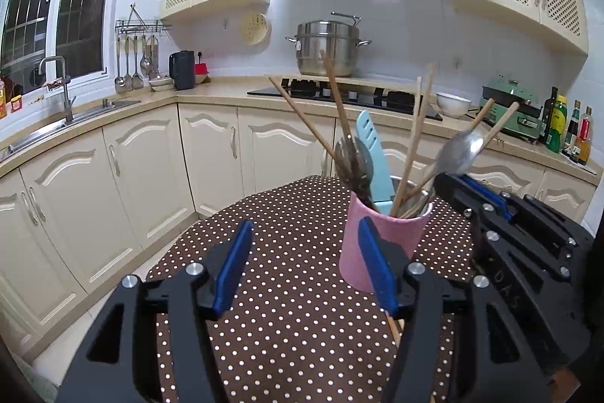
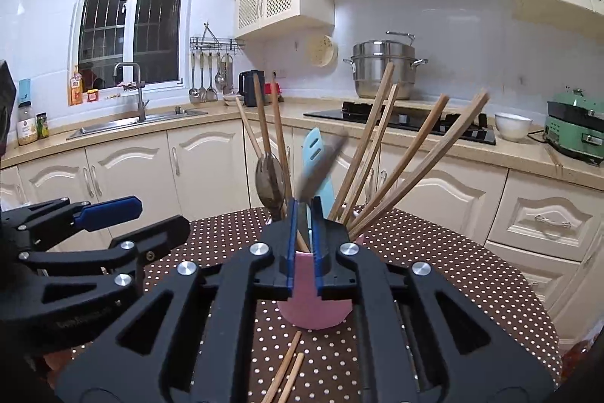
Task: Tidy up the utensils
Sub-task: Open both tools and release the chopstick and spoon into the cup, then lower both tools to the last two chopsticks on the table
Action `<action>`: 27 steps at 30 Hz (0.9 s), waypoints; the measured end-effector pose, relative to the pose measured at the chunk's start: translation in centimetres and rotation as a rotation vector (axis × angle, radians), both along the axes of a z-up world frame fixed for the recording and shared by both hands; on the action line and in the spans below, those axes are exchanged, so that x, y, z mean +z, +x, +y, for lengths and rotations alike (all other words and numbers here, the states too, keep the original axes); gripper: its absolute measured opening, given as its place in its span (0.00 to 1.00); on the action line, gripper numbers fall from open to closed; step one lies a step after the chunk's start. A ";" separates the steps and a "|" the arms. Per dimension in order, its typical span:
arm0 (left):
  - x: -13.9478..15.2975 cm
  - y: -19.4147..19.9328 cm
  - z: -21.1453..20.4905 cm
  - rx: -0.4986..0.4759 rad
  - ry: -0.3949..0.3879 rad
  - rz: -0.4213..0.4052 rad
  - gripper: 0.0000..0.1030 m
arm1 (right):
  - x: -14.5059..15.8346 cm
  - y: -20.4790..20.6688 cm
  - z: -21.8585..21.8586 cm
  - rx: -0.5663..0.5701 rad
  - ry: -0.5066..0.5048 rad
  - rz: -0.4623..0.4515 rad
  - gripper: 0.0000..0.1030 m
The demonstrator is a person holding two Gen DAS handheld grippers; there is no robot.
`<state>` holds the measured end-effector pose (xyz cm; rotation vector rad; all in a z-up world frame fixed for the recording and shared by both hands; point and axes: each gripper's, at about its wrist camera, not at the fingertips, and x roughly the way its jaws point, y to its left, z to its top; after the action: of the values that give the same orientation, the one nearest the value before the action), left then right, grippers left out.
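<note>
A pink cup (image 1: 381, 240) (image 2: 313, 304) stands on the dotted table and holds several wooden chopsticks (image 2: 377, 157), a light blue spatula (image 1: 368, 135) and a dark metal spoon (image 2: 270, 176). My right gripper (image 2: 304, 204) (image 1: 449, 180) hovers just over the cup's rim, its jaws a narrow gap apart. A wooden-handled spoon (image 2: 321, 165) (image 1: 458, 148) stands blurred between them, leaning on the left pad, bowl up. My left gripper (image 1: 305, 225) (image 2: 158, 214) is open and empty, just left of the cup. Two loose chopsticks (image 2: 287, 369) lie on the table in front of the cup.
The table wears a brown cloth with white dots (image 1: 287, 289). Cream cabinets ring the room. On the counter are a sink (image 2: 124, 123), a hob with a steel steamer pot (image 1: 326, 48), a white bowl (image 1: 453, 104), a green appliance (image 2: 573, 131) and bottles (image 1: 566, 127).
</note>
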<state>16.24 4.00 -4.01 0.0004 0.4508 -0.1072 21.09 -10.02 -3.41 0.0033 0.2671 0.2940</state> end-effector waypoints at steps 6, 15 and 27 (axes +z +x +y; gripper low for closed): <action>0.9 -2.2 -0.8 -0.012 0.005 -0.010 0.58 | 1.5 -2.5 -0.9 0.000 0.016 -0.017 0.22; 1.4 -5.6 -3.2 -0.059 0.031 -0.008 0.58 | 1.7 -5.7 -2.9 -0.019 0.030 0.020 0.22; -3.5 -2.4 -4.0 -0.139 -0.027 0.468 0.66 | -1.5 -5.9 -5.8 -0.065 0.032 0.299 0.40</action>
<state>13.84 -0.02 -7.56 -0.0201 0.9169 -0.2523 15.23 -15.86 -4.93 0.0875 0.5582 0.2323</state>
